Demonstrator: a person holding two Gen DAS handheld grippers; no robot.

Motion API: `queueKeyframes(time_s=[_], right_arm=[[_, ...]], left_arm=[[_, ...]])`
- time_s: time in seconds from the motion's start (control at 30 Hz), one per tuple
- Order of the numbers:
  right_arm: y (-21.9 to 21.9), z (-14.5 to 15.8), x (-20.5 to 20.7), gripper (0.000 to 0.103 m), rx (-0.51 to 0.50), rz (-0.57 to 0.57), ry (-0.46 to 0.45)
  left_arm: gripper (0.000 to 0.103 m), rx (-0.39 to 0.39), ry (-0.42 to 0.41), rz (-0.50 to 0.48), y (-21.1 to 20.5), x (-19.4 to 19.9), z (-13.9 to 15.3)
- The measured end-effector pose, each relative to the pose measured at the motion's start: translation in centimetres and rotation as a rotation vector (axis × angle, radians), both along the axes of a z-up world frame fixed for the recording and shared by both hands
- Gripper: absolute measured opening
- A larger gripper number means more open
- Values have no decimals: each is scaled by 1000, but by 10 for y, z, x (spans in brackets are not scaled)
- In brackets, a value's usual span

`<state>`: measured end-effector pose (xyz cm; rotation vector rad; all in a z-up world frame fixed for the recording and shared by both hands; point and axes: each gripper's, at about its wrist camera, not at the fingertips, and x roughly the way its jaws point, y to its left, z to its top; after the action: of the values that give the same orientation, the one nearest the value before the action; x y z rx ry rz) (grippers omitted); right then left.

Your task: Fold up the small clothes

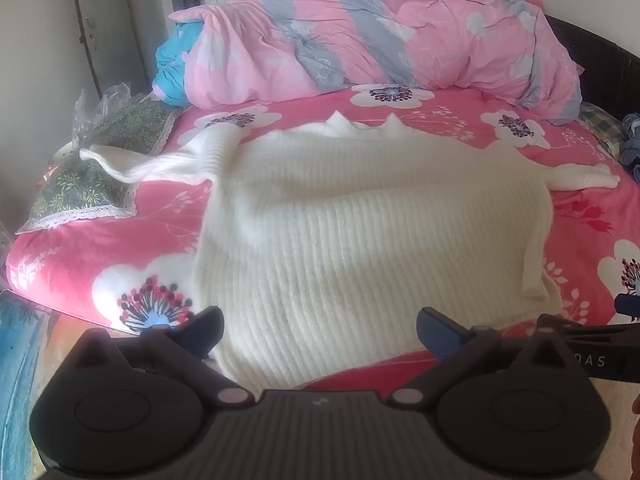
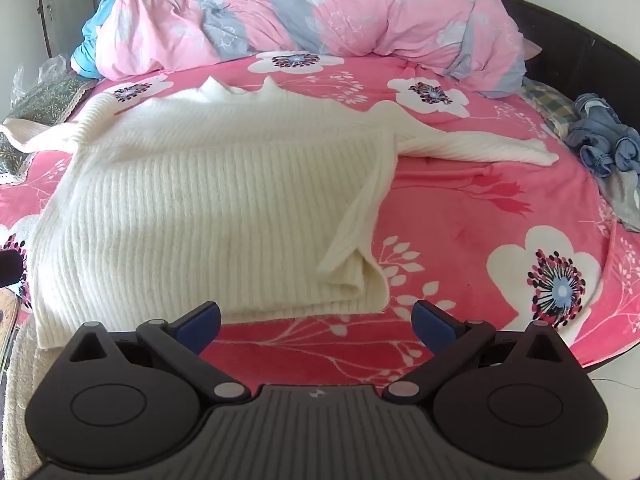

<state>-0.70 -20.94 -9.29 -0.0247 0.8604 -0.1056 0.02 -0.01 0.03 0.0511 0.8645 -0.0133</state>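
A white ribbed knit sweater [image 1: 352,224] [image 2: 208,200] lies spread flat on the pink flowered bed sheet [image 1: 100,240] [image 2: 480,208], its collar toward the far side. The left sleeve [image 1: 160,164] stretches out toward the pillows; the right sleeve [image 2: 472,144] points right. The sweater's right side is folded inward, a doubled edge [image 2: 360,220] lying on top. My left gripper [image 1: 320,330] hangs open above the sweater's near hem, nothing between its blue pads. My right gripper [image 2: 316,324] is open over bare sheet just in front of the sweater's near right corner.
A rolled pink and grey duvet [image 1: 380,32] [image 2: 320,8] fills the far side of the bed. Green patterned pillows [image 1: 88,188] sit at the left edge. Crumpled blue denim clothes [image 2: 604,148] lie at the right edge, beside a dark bed frame [image 2: 580,44].
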Motion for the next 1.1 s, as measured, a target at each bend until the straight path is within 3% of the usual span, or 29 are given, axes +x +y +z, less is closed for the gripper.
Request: queueKeyframes(time_s=[0.27,0.5,1.1], right_arm=[[2,0,3,103,14,-4,10],[5,-1,3,103,11,2,34],[8,-2,5,103,-1,-4,48]], left_arm=[[103,-5,11,11,1,-8,-8],[103,-3,83,8,5,-4,-9],[103,19,79,8,0,0,-3]])
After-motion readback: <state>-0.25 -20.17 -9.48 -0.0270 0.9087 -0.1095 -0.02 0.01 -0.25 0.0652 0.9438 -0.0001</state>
